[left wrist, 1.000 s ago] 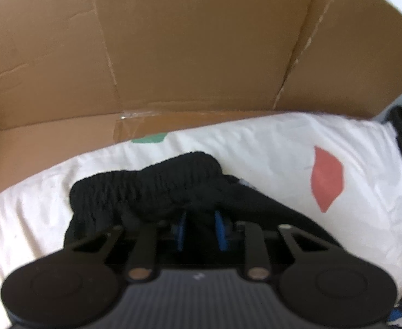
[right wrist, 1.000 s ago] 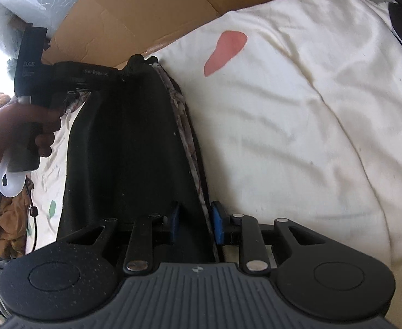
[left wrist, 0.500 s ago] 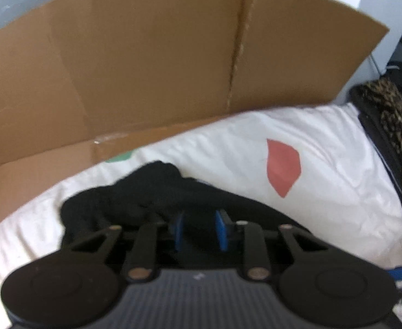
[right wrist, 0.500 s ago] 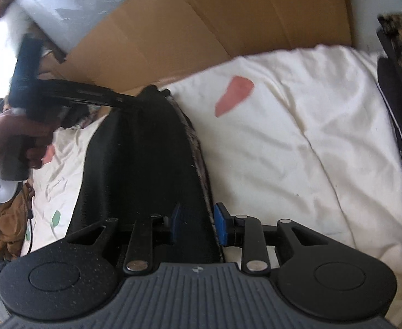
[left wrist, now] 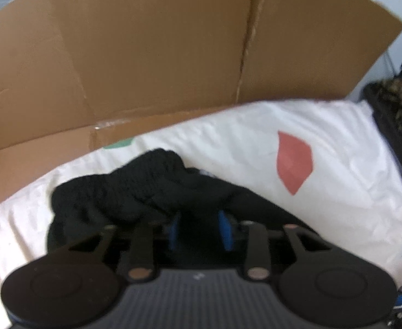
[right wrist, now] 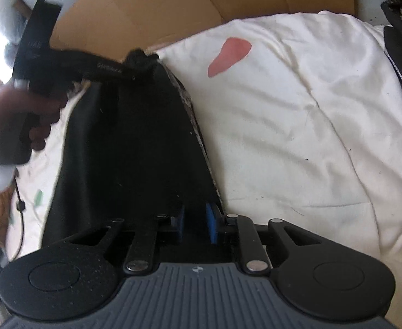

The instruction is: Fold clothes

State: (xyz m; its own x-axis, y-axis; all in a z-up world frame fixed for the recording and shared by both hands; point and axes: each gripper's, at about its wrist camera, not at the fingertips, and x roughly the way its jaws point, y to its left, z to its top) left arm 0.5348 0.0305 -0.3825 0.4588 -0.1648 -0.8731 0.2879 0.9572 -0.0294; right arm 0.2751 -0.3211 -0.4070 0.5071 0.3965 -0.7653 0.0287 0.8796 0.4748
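While the black fabric garment (right wrist: 124, 142) lies stretched on the white padded sheet (right wrist: 297, 126), keep its edge taut. The left gripper (left wrist: 199, 229) has just been opening around the bunched waistband; the right gripper (right wrist: 195, 224), closing, pinches the hem. Honestly, black-on-black hides actual pad contact.

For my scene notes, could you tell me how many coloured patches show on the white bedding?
3: a red patch right of the black garment, a green patch by the cardboard, and another green patch left of the garment. Others may be hidden underneath it.
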